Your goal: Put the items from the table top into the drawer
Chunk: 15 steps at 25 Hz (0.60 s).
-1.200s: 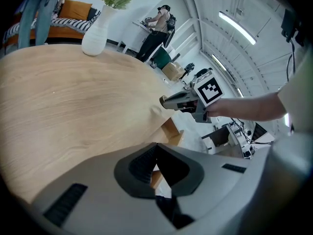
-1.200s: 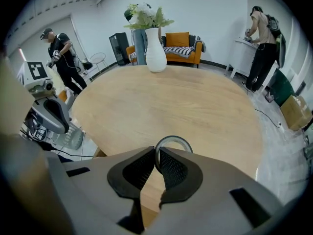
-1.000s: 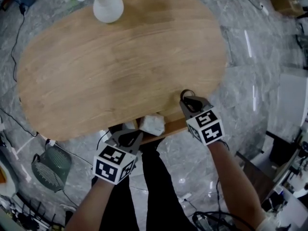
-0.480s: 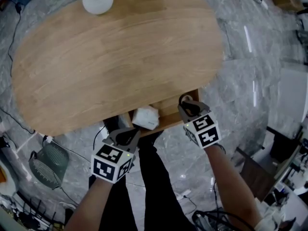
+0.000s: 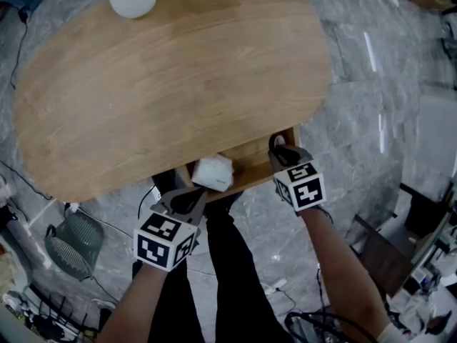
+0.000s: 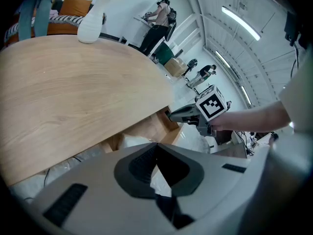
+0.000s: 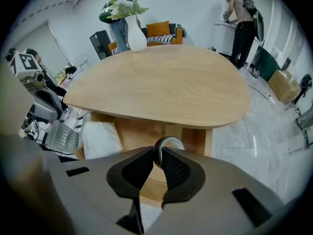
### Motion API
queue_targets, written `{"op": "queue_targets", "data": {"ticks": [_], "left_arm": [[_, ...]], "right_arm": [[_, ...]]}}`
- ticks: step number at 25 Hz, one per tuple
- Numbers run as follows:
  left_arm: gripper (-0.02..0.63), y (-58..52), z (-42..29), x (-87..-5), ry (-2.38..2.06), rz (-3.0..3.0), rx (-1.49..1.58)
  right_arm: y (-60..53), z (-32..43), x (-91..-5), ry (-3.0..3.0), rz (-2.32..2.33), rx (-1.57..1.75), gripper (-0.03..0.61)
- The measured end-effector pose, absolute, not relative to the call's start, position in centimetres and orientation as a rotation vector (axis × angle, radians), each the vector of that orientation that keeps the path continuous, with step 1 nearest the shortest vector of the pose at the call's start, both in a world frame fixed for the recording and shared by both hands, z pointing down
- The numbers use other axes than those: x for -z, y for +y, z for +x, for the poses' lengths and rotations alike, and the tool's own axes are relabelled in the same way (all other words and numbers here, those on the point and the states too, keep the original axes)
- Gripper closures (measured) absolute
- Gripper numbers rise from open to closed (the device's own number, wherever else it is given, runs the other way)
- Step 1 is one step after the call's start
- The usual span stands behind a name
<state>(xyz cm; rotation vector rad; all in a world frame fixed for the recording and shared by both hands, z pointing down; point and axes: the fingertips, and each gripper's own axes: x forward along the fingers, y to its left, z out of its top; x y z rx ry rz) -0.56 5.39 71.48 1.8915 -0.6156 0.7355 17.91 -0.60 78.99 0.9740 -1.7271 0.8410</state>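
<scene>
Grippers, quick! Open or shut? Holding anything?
Left gripper: jaws shut, holding nothing.
Right gripper: jaws shut on a small ring.

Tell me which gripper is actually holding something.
The right gripper: its jaws pinch a small ring. The left gripper is shut on nothing.

Glossy grey marble floor (image 5: 357, 98) (pale veins run through it), white walls (image 7: 195, 9), an orange sofa (image 7: 159, 29) beyond, strip lights (image 6: 240, 23) overhead.
</scene>
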Motion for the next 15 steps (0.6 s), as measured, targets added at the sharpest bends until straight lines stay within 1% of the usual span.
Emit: {"op": "queue_targets", "data": {"ticks": [5, 15], "left_arm": [[0.612, 5.3, -0.2, -71.7, -0.612, 1.891, -0.741], [0.612, 5.5, -0.2, -70.8, -0.598, 1.908, -0.772]], "right_arm": [[0.1, 18.4, -79.9, -1.717, 0.987, -0.872, 0.462], [1.5, 18.3, -78.0, -1.746, 1.018, -0.913, 0.462]]}}
